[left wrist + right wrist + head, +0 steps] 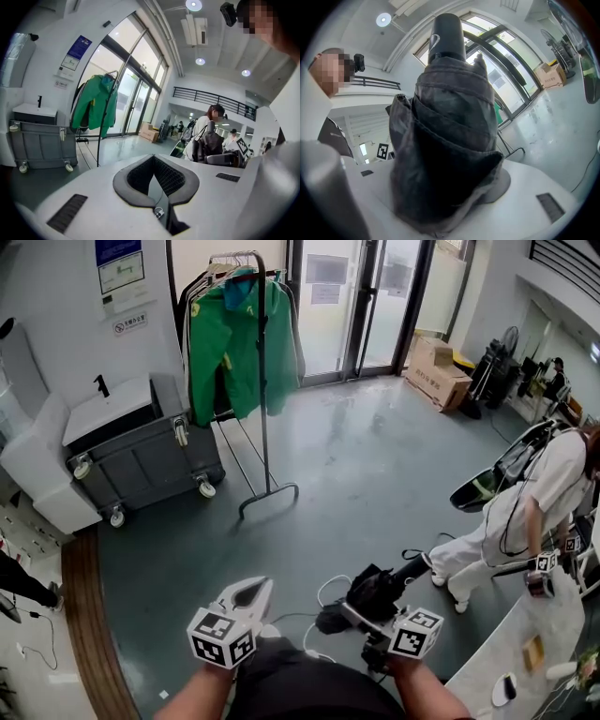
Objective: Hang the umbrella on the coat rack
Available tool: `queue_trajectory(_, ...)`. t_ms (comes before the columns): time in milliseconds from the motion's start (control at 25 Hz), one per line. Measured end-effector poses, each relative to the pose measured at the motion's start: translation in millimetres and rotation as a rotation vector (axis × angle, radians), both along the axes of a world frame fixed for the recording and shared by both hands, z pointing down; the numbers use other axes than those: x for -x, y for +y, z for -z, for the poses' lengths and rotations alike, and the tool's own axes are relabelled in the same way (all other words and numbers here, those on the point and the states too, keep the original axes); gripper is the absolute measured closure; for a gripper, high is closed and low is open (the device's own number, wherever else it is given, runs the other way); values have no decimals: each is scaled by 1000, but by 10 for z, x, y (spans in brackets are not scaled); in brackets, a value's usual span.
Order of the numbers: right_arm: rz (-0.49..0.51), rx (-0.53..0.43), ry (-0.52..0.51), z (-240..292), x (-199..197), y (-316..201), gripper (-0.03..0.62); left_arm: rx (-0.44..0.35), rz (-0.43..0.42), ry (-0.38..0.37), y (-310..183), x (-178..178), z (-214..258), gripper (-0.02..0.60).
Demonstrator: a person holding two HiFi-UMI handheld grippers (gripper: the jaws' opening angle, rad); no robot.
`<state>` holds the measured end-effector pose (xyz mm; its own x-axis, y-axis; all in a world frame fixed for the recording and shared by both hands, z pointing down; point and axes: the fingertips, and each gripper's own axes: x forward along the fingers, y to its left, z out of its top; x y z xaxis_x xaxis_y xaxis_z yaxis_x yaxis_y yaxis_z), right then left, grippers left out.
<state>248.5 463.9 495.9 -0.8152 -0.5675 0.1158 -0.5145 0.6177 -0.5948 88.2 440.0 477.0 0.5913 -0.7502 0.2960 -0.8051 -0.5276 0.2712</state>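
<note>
The room was a wide lobby with glass doors (361,296) along its far side and a bare grey-green floor (366,456) that took up most of the head view. A white counter (530,652) cut across the near right corner, and a person in white (525,507) bent beside it. A grey wheeled cart (141,451) stood at the floor's left edge.

The coat rack (262,381) stood just right of the cart, towards the far left corner of the floor. It was upright on its curved foot, with a green jacket (234,343) on its top rail.

The umbrella (375,594) rested on nothing: it was folded and black, and carried low at the floor's near edge. From it the rack lay ahead and to the left, well apart, with open floor between. Its long axis ran roughly level along the jaws. In the right gripper view the bundled canopy (445,140) filled the frame, and the round black end (447,33) pointed away.

The right tongs (361,617) were clamped around that canopy, jaws held wide by its bulk. The left tongs (251,592) were empty, their tips together. They sat on the rack's side and so probably nearer it. The right arm would likely have to carry the umbrella across to the rail. No strap or loop could be made out.
</note>
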Motion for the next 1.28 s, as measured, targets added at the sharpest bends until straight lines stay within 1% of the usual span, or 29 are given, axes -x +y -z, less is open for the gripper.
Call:
queue_trajectory(120, 7, 2, -36, 18, -10, 10, 344, 6, -7, -16, 28, 0, -32, 566)
queue_trajectory(200, 4, 5, -38, 9, -31, -4, 344, 10, -1, -22, 29, 12, -46, 566)
queue_trajectory(440, 0, 58, -75, -68, -101, -65, 344, 15, 21, -23, -14, 60, -39, 566)
queue_trajectory(640, 3, 83, -79, -143, -89, -103, 344, 30, 26, -30, -47, 73, -79, 566)
queue_trajectory(760, 27, 73, -42, -172, -35, -162, 344, 36, 32, -30, -122, 92, -114, 566)
queue_trajectory(920, 35, 76, 20, -277, 43, -371, 344, 44, 29, -44, -321, 143, -179, 566)
queue_trajectory(1040, 29, 89, 21, -287, 97, -592, 344, 58, 30, -44, -560, 210, -208, 566)
queue_trajectory(1280, 41, 99, 36, -200, 237, -1095, 344, 81, 22, -19, -1132, 267, -249, 566)
